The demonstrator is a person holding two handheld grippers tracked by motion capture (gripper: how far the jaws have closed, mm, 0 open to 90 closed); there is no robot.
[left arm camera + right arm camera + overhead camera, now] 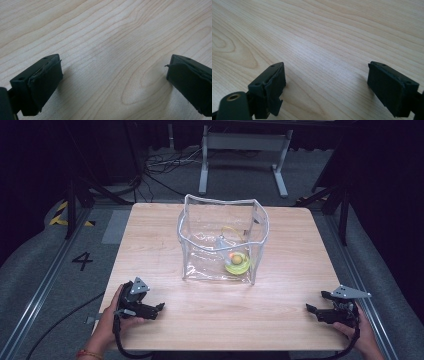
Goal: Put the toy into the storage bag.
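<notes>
A clear plastic bag with a white zip rim stands open-topped in the middle of the wooden table. Inside it lies a yellow-green coiled item with an orange ball and a small clear piece. My left gripper rests at the table's near left, held by a hand, jaws pointing right. In the left gripper view its jaws stand wide apart over bare wood. My right gripper sits at the near right, pointing left. Its jaws are spread wide with nothing between them.
Beyond the table's far edge stands a grey metal frame with cables on the carpet. A floor mark reading 4 lies to the left. Dark stands flank the table at both far corners.
</notes>
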